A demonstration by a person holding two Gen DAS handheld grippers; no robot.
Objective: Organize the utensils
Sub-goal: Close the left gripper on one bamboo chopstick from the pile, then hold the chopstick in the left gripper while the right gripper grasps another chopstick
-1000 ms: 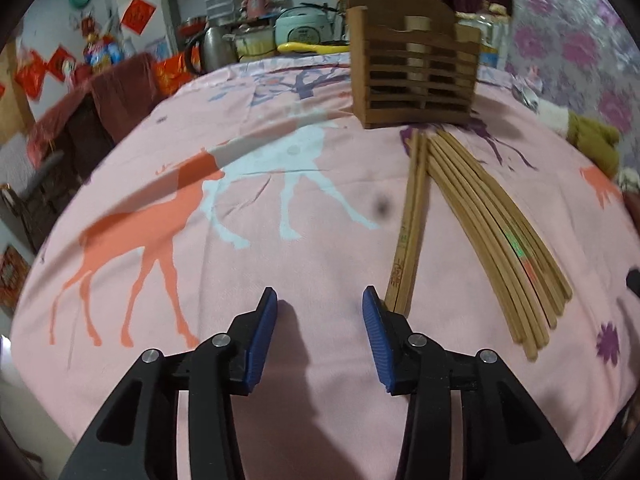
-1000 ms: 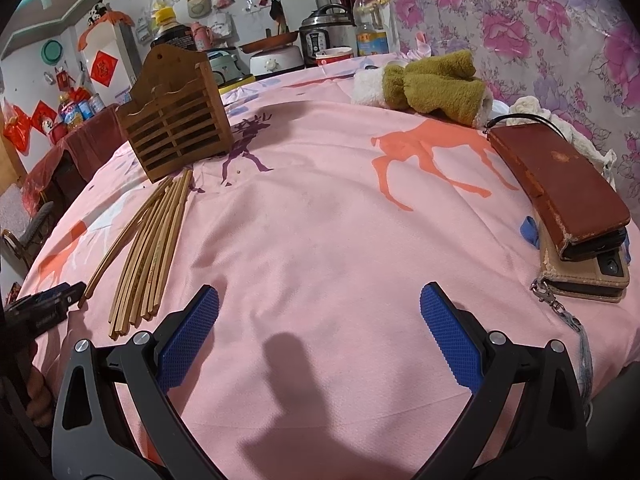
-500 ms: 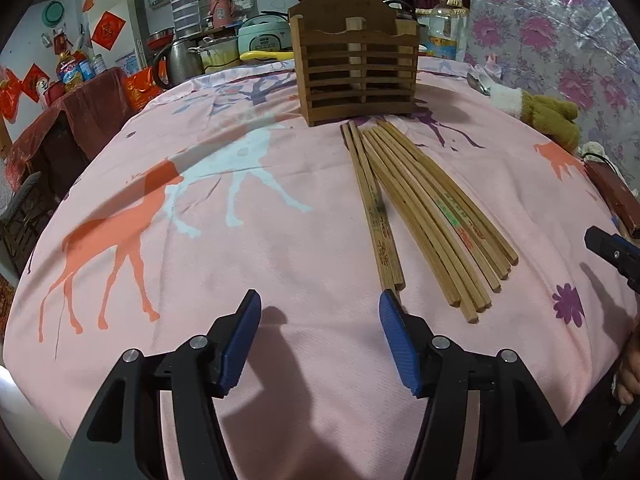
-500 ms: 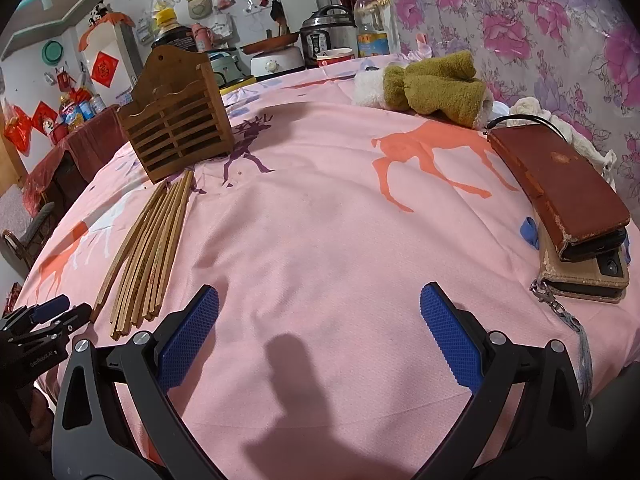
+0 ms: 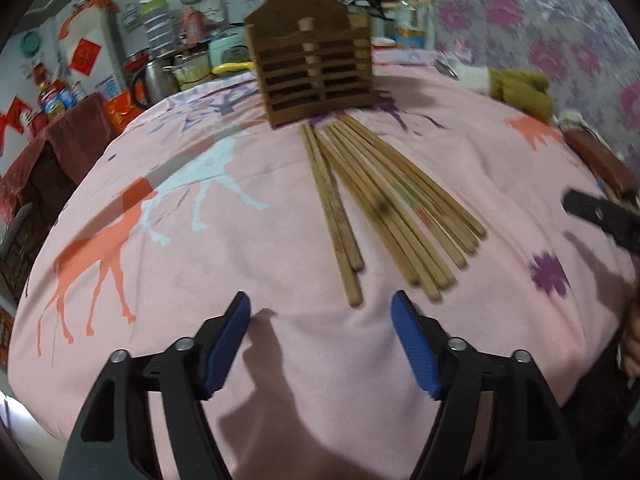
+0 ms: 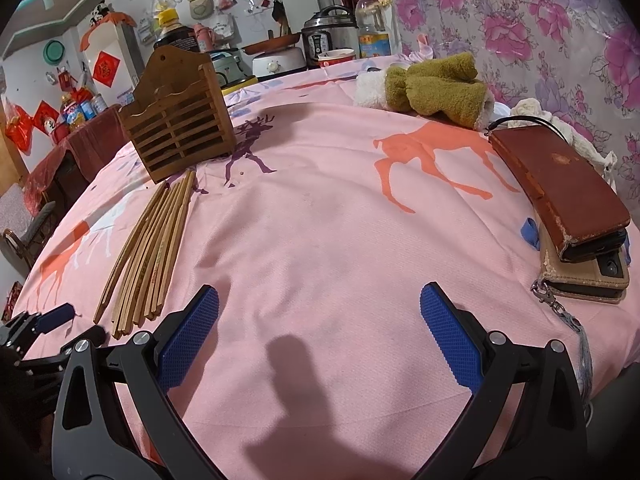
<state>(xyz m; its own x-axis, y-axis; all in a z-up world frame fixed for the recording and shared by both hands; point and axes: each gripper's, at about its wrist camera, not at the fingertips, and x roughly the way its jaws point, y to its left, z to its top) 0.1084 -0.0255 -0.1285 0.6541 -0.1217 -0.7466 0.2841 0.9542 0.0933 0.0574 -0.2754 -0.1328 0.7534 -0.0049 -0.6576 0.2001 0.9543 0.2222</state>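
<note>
Several wooden chopsticks (image 5: 380, 196) lie fanned on the pink deer-print cloth, their far ends at a brown slatted wooden holder (image 5: 312, 68). My left gripper (image 5: 320, 316) is open and empty, just short of the chopsticks' near ends. My right gripper (image 6: 319, 312) is open wide and empty over bare cloth. In the right wrist view the chopsticks (image 6: 154, 248) lie to its left, with the holder (image 6: 180, 124) behind them. The left gripper's tip (image 6: 52, 318) shows at that view's left edge.
A brown wallet stacked on phone cases (image 6: 560, 196) lies at the right edge of the table. A green and white towel (image 6: 432, 88) sits at the back right. Kitchen pots and bottles (image 6: 328, 40) stand behind the table.
My left gripper has opened wider and swung so the chopsticks and holder sit more centred ahead of it. My right gripper has stayed still and open.
</note>
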